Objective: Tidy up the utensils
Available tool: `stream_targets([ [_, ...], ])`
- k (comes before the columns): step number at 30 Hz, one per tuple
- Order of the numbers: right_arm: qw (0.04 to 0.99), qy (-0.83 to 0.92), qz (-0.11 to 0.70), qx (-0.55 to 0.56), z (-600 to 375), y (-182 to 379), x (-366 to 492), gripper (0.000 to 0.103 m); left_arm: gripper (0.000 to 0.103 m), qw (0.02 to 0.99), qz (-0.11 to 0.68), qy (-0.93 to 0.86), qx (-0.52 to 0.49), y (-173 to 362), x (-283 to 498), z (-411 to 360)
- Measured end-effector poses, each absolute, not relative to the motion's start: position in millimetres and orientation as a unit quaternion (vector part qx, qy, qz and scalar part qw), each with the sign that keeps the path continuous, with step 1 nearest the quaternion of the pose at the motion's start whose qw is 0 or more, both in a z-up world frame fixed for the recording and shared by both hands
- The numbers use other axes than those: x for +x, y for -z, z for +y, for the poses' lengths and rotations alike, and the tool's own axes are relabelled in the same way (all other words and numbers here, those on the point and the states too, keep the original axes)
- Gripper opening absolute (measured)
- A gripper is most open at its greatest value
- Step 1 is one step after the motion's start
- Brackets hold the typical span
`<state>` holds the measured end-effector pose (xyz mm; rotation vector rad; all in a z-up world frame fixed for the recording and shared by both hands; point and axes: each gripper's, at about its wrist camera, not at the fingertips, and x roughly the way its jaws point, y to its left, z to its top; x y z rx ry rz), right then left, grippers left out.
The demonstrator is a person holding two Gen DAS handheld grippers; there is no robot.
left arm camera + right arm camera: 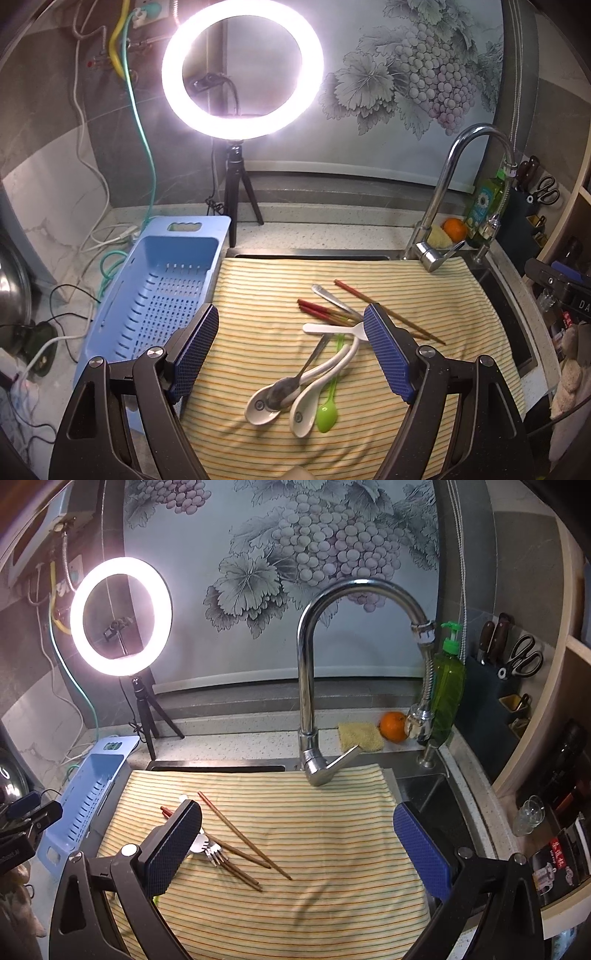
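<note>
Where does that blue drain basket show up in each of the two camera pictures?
Left wrist view: blue drain basket fills the left-centre, lying along the left edge of the striped cloth.
Right wrist view: blue drain basket sits small at the far left, again at the cloth's left edge.
Shared landmark: the ring light behind it.

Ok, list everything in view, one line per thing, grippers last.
soup spoons: two, white, on the cloth, bowls near the camera
metal spoon: one, silver, lying in a soup spoon's bowl
small spoon: one, green, beside the soup spoons
chopsticks: several, reddish-brown, scattered mid-cloth
fork: one, silver, among the chopsticks
striped cloth: one, yellow, covering the sink
drain basket: one, blue, left of the cloth
faucet: one, chrome, behind the cloth
ring light: one, lit, on a tripod
orange: one, beside a yellow sponge
soap bottle: one, green
left gripper: open, above the utensils
right gripper: open, above the cloth
</note>
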<state>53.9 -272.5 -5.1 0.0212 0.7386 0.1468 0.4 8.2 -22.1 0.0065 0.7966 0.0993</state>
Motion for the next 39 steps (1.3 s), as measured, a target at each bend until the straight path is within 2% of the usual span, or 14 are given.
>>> stream_targets([
  [3, 0.928, -0.085, 0.363, 0.001, -266.0, 9.9, 55.7, 0.102, 0.081, 0.924, 0.38, -0.044, -0.009, 28.9, -3.8, 15.9],
  [10, 0.922, -0.133, 0.364, 0.011, -247.5, 21.4, 58.3, 0.102, 0.081, 0.904, 0.425, -0.033, -0.027, 48.2, -13.6, 28.1],
  [16, 0.913, -0.167, 0.373, 0.002, -226.3, 36.1, 62.1, 0.102, 0.081, 0.901, 0.432, -0.036, 0.002, 70.2, -26.2, 29.6],
  [23, 0.869, -0.228, 0.438, 0.022, -195.5, 67.4, 76.4, 0.102, 0.064, 0.892, 0.451, -0.035, 0.001, 94.7, -32.3, 31.1],
  [25, 0.853, -0.246, 0.459, 0.037, -186.7, 79.2, 81.9, 0.097, 0.059, 0.891, 0.453, -0.03, 0.001, 100.0, -32.9, 29.1],
  [28, 0.832, -0.262, 0.486, 0.051, -176.7, 97.4, 87.5, 0.083, 0.046, 0.887, 0.462, -0.013, -0.012, 110.1, -32.6, 27.4],
  [30, 0.817, -0.272, 0.504, 0.064, -170.5, 110.1, 91.9, 0.068, 0.034, 0.883, 0.469, -0.008, -0.013, 117.0, -30.6, 25.7],
  [32, 0.799, -0.279, 0.527, 0.083, -166.0, 124.6, 97.8, 0.06, 0.026, 0.879, 0.476, -0.003, -0.018, 123.2, -29.1, 24.6],
  [36, 0.771, -0.28, 0.56, 0.118, -164.4, 145.8, 108.0, 0.045, 0.025, 0.876, 0.482, 0.015, -0.018, 127.6, -32.7, 18.0],
  [39, 0.762, -0.28, 0.57, 0.128, -160.6, 154.8, 113.1, 0.039, 0.025, 0.878, 0.478, 0.031, 0.008, 128.5, -36.2, 7.9],
])
